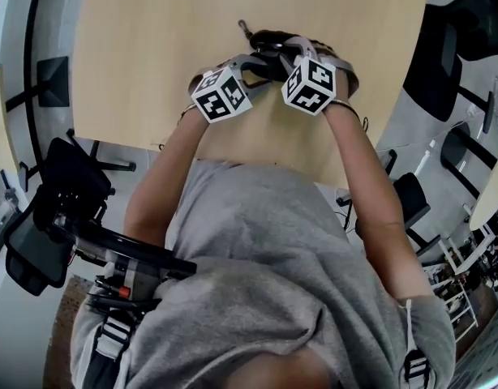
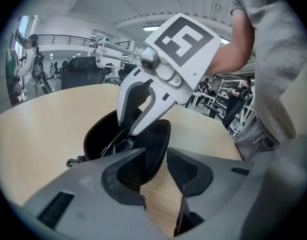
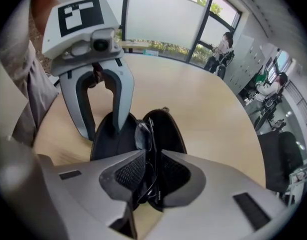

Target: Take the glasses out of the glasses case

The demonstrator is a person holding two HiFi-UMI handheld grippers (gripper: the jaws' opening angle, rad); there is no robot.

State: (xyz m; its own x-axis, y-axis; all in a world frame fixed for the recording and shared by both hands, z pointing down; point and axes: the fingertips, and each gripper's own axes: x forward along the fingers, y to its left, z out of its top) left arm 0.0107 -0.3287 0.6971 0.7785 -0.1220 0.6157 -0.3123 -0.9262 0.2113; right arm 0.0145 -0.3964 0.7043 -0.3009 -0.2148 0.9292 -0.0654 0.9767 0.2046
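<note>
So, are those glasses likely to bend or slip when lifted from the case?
Probably light and somewhat bendy: the glasses look thin-framed. Sitting deep in the open case, they may snag its wall on the way out. The smooth dark frame could slip if gripped loosely.

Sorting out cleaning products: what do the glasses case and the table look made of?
Glasses case: stiff black shell, matte, perhaps fabric-covered; its open halves keep their domed shape.
Table: pale wood-grain top, probably laminate or veneer; smooth, faint even sheen.
</note>
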